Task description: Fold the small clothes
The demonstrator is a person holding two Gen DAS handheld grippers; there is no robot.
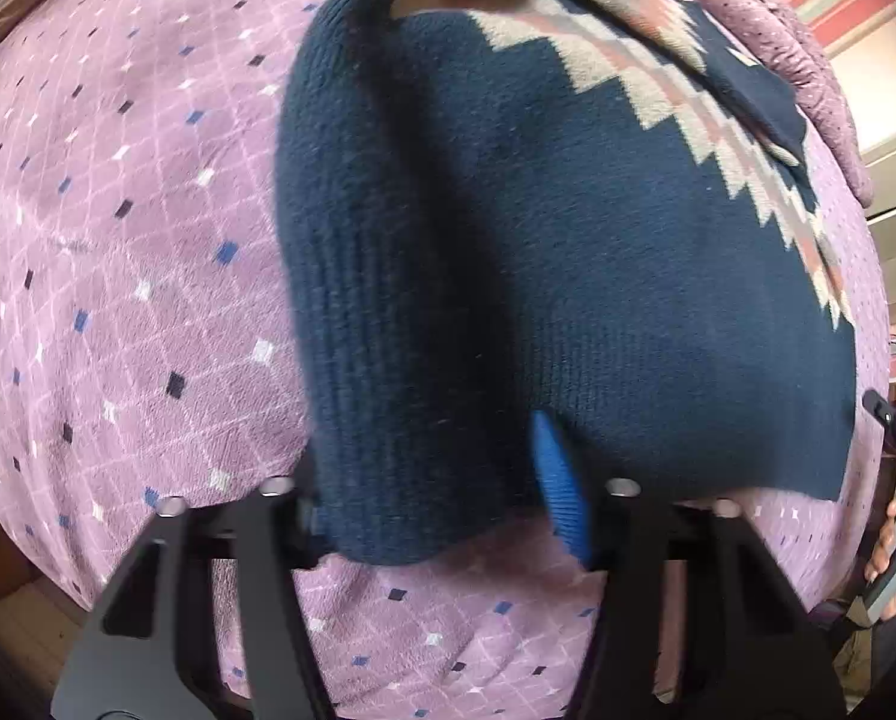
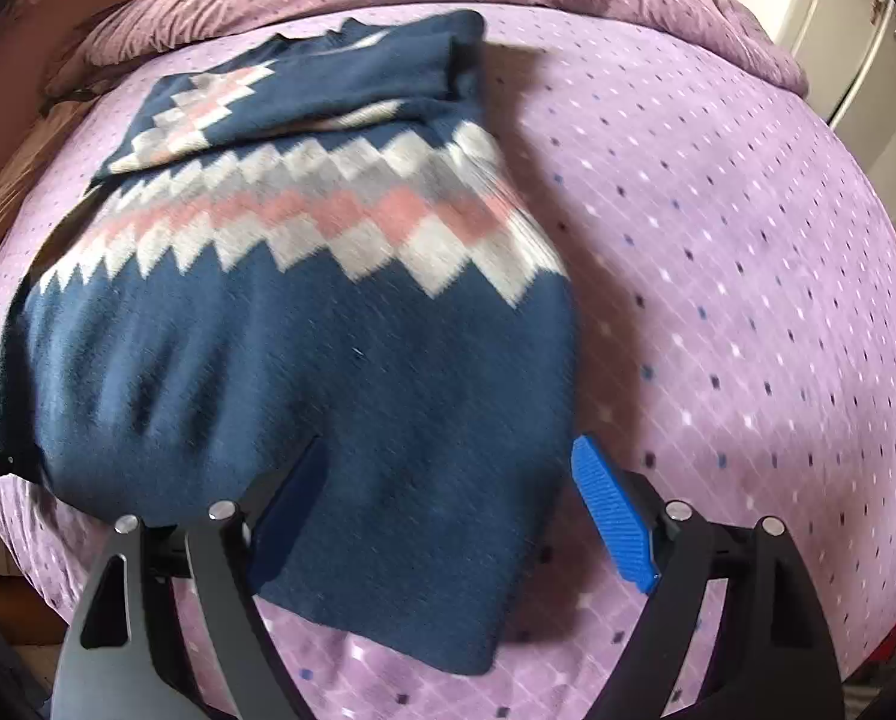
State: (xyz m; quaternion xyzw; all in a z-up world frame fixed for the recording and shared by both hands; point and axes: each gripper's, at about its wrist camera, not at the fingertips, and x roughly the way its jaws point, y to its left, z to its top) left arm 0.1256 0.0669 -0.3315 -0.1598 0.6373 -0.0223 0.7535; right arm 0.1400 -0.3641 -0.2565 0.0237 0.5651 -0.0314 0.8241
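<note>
Left wrist view shows our left gripper (image 1: 429, 504) clamped on the sweater (image 1: 568, 270) hem, our right gripper (image 2: 448, 510) gaping astride it, so next we close and fold upward.

- Ahead of my right gripper I see a navy blue knitted sweater (image 2: 303, 360) crossed by a zigzag band of cream, grey and salmon-pink diamonds.
- Under it I see a lilac plush bedspread (image 2: 718, 300) with a thin white diamond lattice, dotted with small white, blue and dark lozenges.
- My right gripper's (image 2: 448, 510) ribbed pads are bright blue on black arms.
- My left gripper (image 1: 429, 498) shows the same blue pad and black frame.
</note>
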